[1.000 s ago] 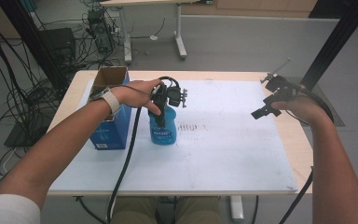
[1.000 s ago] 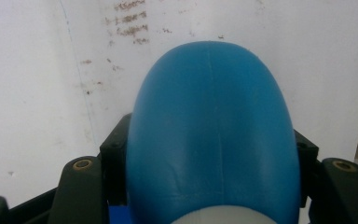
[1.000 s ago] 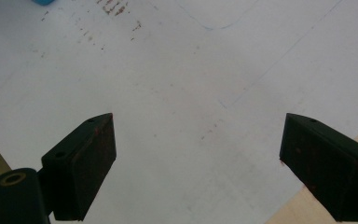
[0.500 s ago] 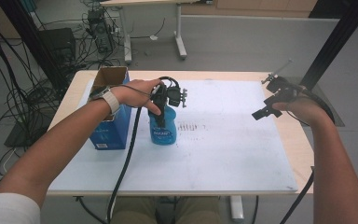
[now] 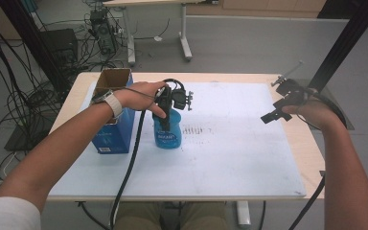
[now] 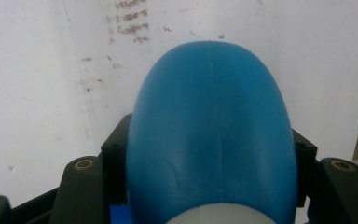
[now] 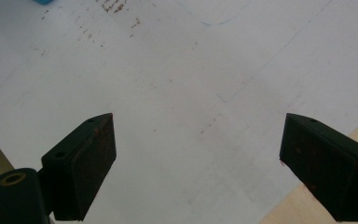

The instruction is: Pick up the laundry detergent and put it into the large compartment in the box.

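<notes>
A blue bottle [image 5: 167, 135] with a pale label stands on the white mat [image 5: 230, 158], left of the middle. My left gripper [image 5: 166, 111] comes down on it from above and is shut on its upper part. In the left gripper view the blue bottle [image 6: 209, 130] sits squeezed between the two black jaws of my left gripper [image 6: 209, 156], with a white part at its near end. My right gripper [image 5: 279, 103] hovers over the mat's right edge. In the right gripper view my right gripper [image 7: 196, 158] stands wide open with bare mat between its fingers.
A blue box [image 5: 112, 130] with an open cardboard top stands just left of the bottle. Faint brown marks [image 5: 196, 129] dot the mat beside the bottle. The wooden table [image 5: 306, 143] shows past the mat's right edge. Cables and desk legs crowd the floor behind.
</notes>
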A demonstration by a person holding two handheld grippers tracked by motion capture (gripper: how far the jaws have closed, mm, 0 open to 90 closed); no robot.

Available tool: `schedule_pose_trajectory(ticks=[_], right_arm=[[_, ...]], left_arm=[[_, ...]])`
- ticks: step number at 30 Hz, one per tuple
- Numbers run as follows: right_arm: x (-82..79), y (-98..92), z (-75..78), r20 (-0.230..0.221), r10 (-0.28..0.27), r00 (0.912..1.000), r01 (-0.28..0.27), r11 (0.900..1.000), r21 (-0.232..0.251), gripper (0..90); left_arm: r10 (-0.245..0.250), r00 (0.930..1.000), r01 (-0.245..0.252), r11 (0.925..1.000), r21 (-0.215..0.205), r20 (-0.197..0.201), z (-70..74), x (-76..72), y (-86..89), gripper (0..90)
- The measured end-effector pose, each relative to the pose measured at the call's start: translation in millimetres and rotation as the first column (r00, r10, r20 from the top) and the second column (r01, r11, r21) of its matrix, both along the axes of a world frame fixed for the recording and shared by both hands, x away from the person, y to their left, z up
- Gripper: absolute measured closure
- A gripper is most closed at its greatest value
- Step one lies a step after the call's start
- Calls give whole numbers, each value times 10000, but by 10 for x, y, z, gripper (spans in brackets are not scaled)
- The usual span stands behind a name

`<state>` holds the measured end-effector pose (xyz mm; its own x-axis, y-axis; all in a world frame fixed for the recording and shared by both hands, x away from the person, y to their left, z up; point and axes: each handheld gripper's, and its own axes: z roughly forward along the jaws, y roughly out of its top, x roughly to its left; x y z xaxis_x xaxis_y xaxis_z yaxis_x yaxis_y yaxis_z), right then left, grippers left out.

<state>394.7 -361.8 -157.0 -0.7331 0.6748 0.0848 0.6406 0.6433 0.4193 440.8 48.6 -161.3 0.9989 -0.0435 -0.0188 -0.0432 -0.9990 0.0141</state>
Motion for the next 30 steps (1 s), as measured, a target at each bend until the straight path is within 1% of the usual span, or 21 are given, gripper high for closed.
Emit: schedule_pose_trajectory(ticks=[1,2,3,4,5,7,8,9,11,13,15,16,18,21,23,24,25,26,27,30], right_arm=[[-11,0,6,20,-22,10000,22,10000,9,109],[-12,-2,6,20,-6,10000,6,10000,-4,109],[-12,-2,6,20,-6,10000,6,10000,-4,109],[-16,-6,3,21,-29,10000,29,10000,-5,108],[-16,-6,3,21,-29,10000,29,10000,-5,108],[-24,-6,7,35,-52,10000,52,10000,-1,109],[-25,-3,11,49,-42,10000,42,10000,-14,109],[-25,-3,11,49,-42,10000,42,10000,-14,109],[-40,4,22,116,-17,9999,17,10000,37,108],[-45,9,29,140,12,9999,-12,10000,17,109],[-57,10,35,168,10,9999,-10,10000,33,109],[-67,9,38,202,23,9998,-24,10000,46,109],[-73,14,41,196,22,9998,-23,10000,38,109],[-91,15,45,256,60,9997,-62,10000,75,109],[-97,22,51,261,91,9996,-93,9999,61,109],[-100,24,56,258,98,9996,-99,9999,60,109],[-106,25,61,286,96,9995,-98,9999,64,109],[-110,22,64,316,116,9994,-119,9999,82,109],[-110,22,64,316,116,9994,-119,9999,82,109],[-122,35,75,355,160,9992,-164,9998,92,109]], left_arm=[[158,9999,-159,9996,-221,-49,40,18,49,384],[294,9995,-295,9992,-275,-73,70,22,67,384],[294,9995,-295,9992,-275,-73,70,22,67,384],[391,9992,-393,9987,-338,-74,119,16,80,384],[391,9992,-393,9987,-338,-74,119,16,80,384],[499,9987,-501,9982,-329,-75,171,-1,72,384],[563,9984,-565,9981,-265,-102,214,-12,51,384],[563,9984,-565,9981,-265,-102,214,-12,51,384],[720,9974,-721,9973,-130,-101,269,-48,18,384],[764,9970,-765,9970,-108,-95,287,-59,12,384],[915,9958,-916,9958,-67,-74,331,-81,5,384],[1138,9935,-1138,9935,-43,-55,373,-95,6,384],[1221,9925,-1221,9925,-20,-48,389,-97,7,384],[1553,9878,-1552,9879,-58,103,449,-132,18,384],[1839,9828,-1838,9829,-93,164,491,-144,29,383],[2074,9782,-2074,9783,-32,121,538,-139,29,383],[2074,9782,-2074,9783,-32,121,538,-139,29,383],[2347,9721,-2347,9721,31,5,586,-133,30,383],[2347,9721,-2347,9721,31,5,586,-133,30,383],[2560,9666,-2559,9667,62,-122,641,-136,27,383]])
